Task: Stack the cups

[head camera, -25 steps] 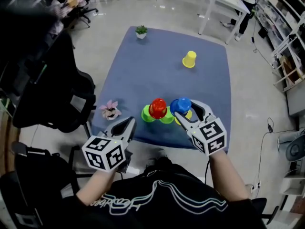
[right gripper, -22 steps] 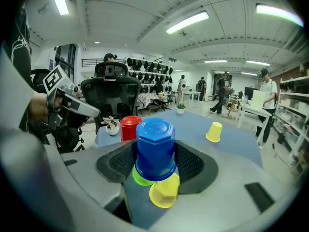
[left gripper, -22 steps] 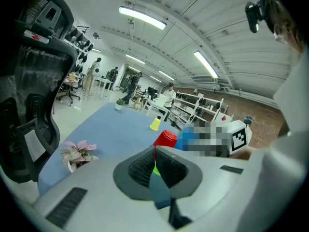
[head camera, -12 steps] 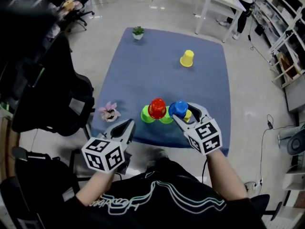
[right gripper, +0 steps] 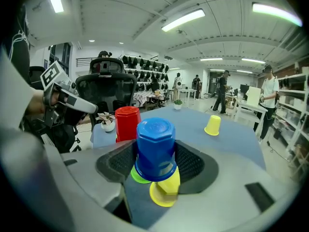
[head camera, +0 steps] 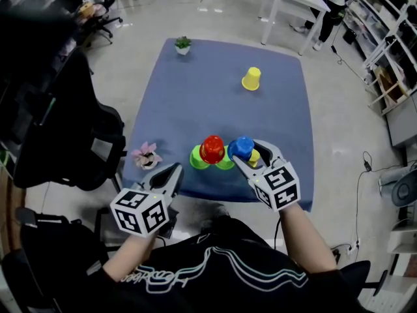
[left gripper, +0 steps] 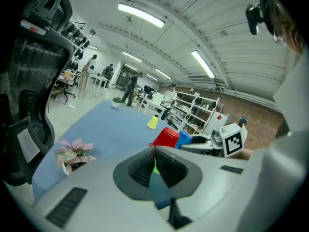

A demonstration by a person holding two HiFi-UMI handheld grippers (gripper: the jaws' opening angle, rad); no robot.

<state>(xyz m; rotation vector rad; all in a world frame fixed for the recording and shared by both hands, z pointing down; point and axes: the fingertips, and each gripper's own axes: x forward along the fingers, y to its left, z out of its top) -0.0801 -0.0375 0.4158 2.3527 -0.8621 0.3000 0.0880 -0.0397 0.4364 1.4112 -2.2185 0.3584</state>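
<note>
My right gripper (head camera: pixel 247 152) is shut on an upside-down blue cup (head camera: pixel 242 148), held just right of the pile near the mat's front edge. In the right gripper view the blue cup (right gripper: pixel 155 149) fills the gap between the pads of that gripper (right gripper: pixel 155 154), with a yellow cup (right gripper: pixel 164 190) partly hidden right under it. A red cup (head camera: pixel 212 149) stands upside down on two green cups (head camera: pixel 197 158). Another yellow cup (head camera: pixel 251 79) stands alone at the far right of the mat. My left gripper (head camera: pixel 173 171) hangs shut and empty off the mat's front left.
The blue mat (head camera: pixel 195 103) covers a table. A pink potted plant (head camera: pixel 144 155) sits at its front left corner and a small green plant (head camera: pixel 182 44) at the far left corner. A black office chair (head camera: pixel 71 135) stands to the left.
</note>
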